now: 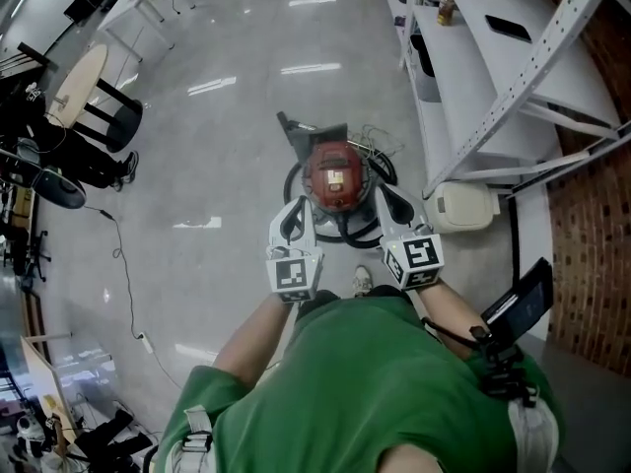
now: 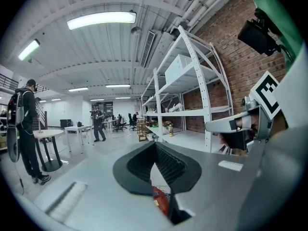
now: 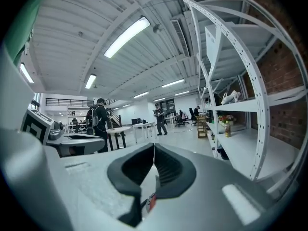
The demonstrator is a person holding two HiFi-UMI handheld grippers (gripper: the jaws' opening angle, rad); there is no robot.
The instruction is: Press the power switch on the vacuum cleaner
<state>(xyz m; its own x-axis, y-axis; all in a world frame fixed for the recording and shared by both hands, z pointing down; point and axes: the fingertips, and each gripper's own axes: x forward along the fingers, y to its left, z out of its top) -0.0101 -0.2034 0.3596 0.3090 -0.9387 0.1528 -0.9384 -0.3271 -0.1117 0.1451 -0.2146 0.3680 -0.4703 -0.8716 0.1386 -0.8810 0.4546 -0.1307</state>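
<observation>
I find the vacuum on the floor, just ahead of and between both tongs. Left tongs are clenched and empty. Right tongs are likewise clenched and empty.

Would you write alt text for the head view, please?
From above, a green-shirted person holds the left tool and right tool either side of a red vacuum cleaner on a grey floor; white shelving stands to the right.

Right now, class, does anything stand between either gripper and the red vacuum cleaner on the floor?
Nothing visible does. The vacuum cleaner sits on the floor just ahead of the left gripper and right gripper, both shut; only its own black hose coils around its base.
</observation>
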